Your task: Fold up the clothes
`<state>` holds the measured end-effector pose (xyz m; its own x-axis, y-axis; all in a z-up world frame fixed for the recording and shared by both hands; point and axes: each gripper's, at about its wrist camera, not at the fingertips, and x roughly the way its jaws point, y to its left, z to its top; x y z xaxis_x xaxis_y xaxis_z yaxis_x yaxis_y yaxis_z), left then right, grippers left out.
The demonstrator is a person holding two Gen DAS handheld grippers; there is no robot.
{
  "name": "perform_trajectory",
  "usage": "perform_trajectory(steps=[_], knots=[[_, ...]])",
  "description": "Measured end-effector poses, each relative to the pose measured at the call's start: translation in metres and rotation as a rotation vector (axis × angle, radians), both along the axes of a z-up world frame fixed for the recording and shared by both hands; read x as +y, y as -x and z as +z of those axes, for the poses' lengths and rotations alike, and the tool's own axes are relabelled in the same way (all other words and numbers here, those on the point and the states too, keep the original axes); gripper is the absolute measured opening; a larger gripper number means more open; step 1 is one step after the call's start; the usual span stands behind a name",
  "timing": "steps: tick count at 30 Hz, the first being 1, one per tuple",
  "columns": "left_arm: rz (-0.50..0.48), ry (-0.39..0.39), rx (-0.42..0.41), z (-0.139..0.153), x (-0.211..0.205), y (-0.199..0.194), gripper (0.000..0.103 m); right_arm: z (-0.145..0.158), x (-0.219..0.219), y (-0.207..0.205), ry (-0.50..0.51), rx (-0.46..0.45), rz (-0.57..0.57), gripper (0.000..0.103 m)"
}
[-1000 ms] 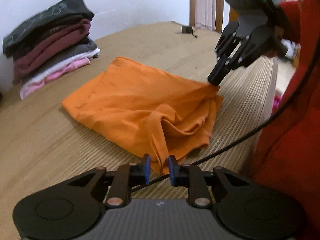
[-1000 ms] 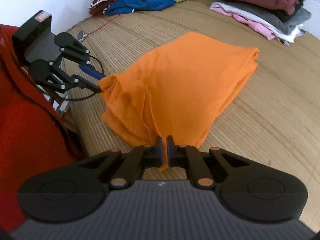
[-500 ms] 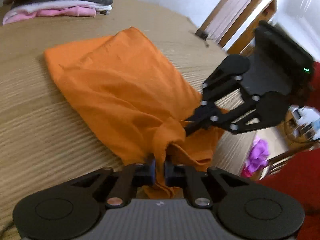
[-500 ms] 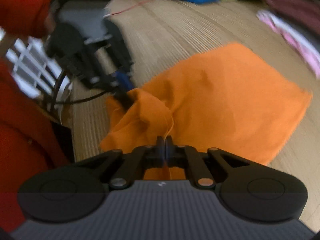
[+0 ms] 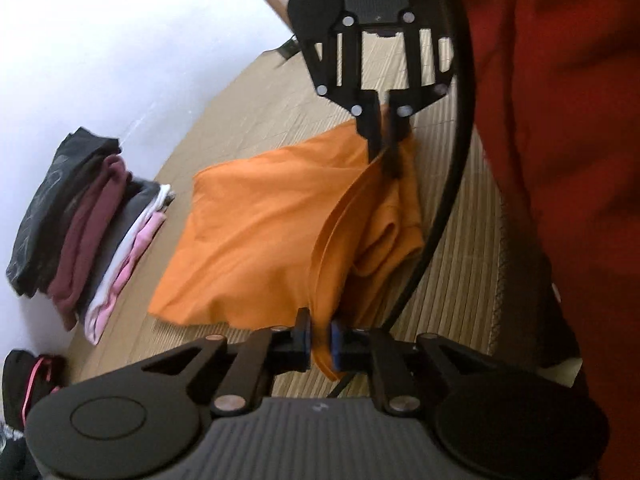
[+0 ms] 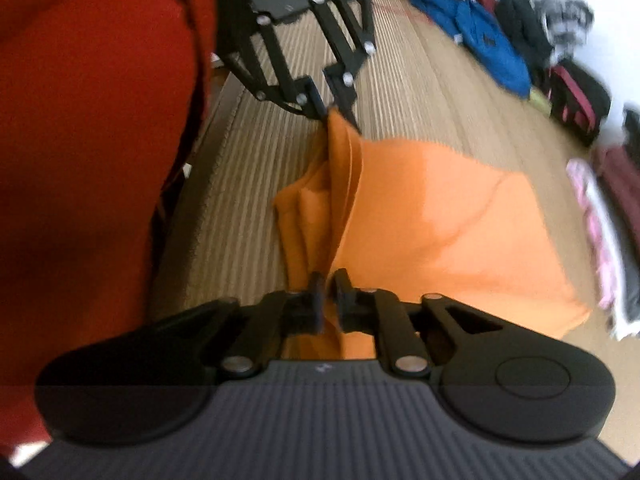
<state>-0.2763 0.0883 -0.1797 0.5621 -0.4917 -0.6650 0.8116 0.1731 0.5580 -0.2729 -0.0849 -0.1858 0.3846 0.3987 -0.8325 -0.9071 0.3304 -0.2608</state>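
Woven tabletop (image 5: 256, 120) carries the orange garment (image 5: 256, 236); left hand-held gripper (image 5: 319, 338) and right hand-held gripper (image 6: 329, 298) each pinch its lifted near edge. Mid-fold, apparently: next, carry that edge across toward the far side, evenly.

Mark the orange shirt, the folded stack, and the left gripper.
orange shirt (image 5: 256, 240), left wrist view, flat middle.
folded stack (image 5: 80, 224), left wrist view, maroon layer.
left gripper (image 5: 319, 338), left wrist view, between fingertips.

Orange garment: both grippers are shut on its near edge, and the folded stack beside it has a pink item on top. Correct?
Not quite. In the left wrist view the folded stack has pink at the bottom; a dark item is on top. The left gripper and right gripper are each shut on the orange garment.
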Motion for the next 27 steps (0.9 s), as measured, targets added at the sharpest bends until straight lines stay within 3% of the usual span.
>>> perform_trajectory(steps=[1, 2, 3, 6, 8, 12, 16, 18, 20, 23, 27], knots=[[-0.013, -0.003, 0.007, 0.001, 0.004, 0.001, 0.013, 0.004, -0.006, -0.007, -0.043, 0.085, -0.030, 0.035], [-0.032, -0.012, 0.013, 0.002, 0.009, 0.004, 0.015, 0.008, -0.012, -0.013, -0.086, 0.170, -0.059, 0.049], [-0.042, -0.021, 0.030, 0.003, 0.015, 0.005, 0.017, 0.012, -0.019, -0.020, -0.131, 0.255, -0.091, 0.056], [-0.023, -0.020, 0.128, 0.005, 0.032, 0.005, 0.023, 0.019, -0.047, -0.049, -0.336, 0.493, -0.293, 0.056], [0.035, 0.031, 0.213, 0.011, 0.041, -0.003, 0.023, 0.021, -0.059, -0.064, -0.467, 0.523, -0.419, 0.056], [0.245, 0.243, 0.432, 0.024, 0.055, -0.031, 0.026, 0.017, -0.046, -0.085, -0.554, 0.461, -0.500, 0.058], [0.407, 0.458, 0.616, 0.030, 0.064, -0.056, 0.030, 0.004, -0.014, -0.085, -0.474, 0.471, -0.403, 0.054], [0.449, 0.516, 0.650, 0.031, 0.067, -0.062, 0.030, 0.005, -0.003, -0.066, -0.426, 0.434, -0.334, 0.042], [0.483, 0.551, 0.676, 0.031, 0.070, -0.069, 0.032, 0.008, 0.002, -0.055, -0.396, 0.361, -0.279, 0.022], [0.504, 0.551, 0.680, 0.028, 0.076, -0.071, 0.035, 0.011, 0.008, -0.041, -0.349, 0.239, -0.234, 0.008], [0.454, 0.478, 0.647, 0.019, 0.066, -0.063, 0.036, 0.015, 0.012, -0.024, -0.260, 0.101, -0.118, 0.005]])
